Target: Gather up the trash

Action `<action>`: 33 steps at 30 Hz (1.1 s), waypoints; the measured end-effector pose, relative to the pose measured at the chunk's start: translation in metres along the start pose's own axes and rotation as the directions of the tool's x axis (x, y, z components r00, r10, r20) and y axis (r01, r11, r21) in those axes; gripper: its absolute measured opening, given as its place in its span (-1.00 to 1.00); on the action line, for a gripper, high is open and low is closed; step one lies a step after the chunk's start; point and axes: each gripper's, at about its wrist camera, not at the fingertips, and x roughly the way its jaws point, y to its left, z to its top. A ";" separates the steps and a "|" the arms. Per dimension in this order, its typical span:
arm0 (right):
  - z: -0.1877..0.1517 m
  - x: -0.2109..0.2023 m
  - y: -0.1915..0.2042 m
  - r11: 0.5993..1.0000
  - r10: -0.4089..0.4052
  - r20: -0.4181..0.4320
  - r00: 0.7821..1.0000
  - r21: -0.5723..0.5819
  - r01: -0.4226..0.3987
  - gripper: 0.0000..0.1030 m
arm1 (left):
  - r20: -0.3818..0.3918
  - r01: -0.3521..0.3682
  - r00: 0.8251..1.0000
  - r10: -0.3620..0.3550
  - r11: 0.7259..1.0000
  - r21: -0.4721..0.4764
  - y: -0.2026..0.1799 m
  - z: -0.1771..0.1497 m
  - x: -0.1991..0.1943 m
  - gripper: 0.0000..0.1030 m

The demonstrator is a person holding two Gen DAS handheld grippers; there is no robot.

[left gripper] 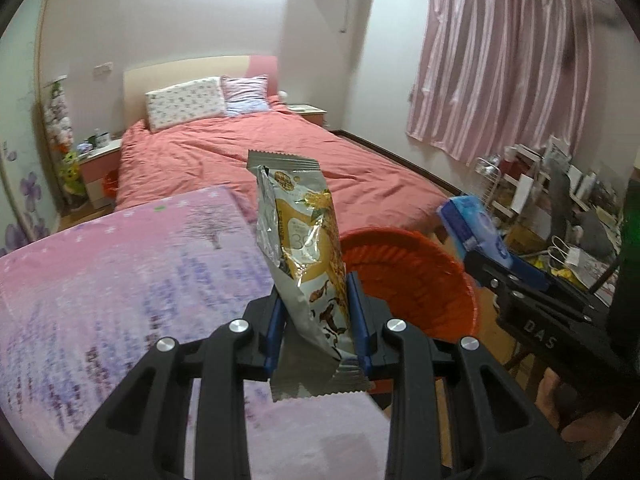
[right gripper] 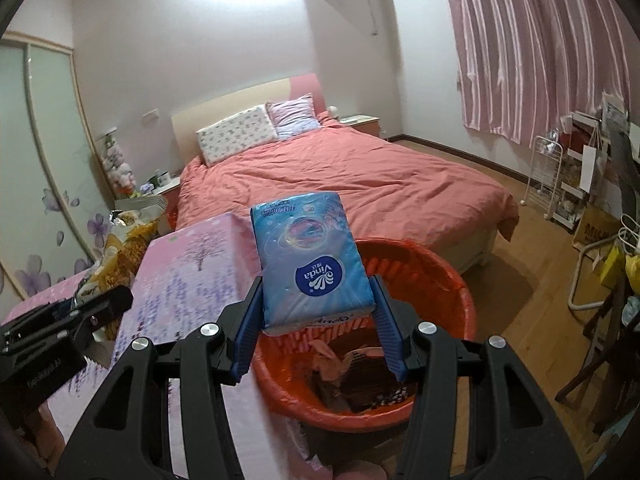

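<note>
Right now your left claw is clamped on a crinkled silver and yellow foil snack wrapper, its blue pads pressing the lower part of the packet from both sides. The wrapper stands nearly upright between them, its serrated top edge leaning a little left and its bottom seam hanging below the pads. It sits over the right edge of the bench, which is covered in a pink and lavender cloth printed with trees, and just left of the round orange plastic waste basket.

Your right claw is closed on a flat blue plastic pack of tissues with a dark blue oval logo, gripped by its two long sides near the near end. The pack lies tilted up and away from you, directly above the near-left part of the basket's rim. From the right wrist view you can see the basket is lined with an orange bag and already holds some crumpled pinkish paper and dark scraps at the bottom. The basket stands on the wooden floor, touching or just beside the corner of the bench.

Each claw shows in the other's view: the left one at the far left with the wrapper, the right one at the far right with the tissues. Beyond them lies a bed with a salmon duvet.
</note>
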 end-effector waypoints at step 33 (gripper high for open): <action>-0.020 -0.049 -0.009 0.995 -0.091 0.069 0.993 -0.025 0.093 0.94 | 0.030 -0.244 0.969 0.243 0.970 0.003 0.016 -0.048 -0.032 0.92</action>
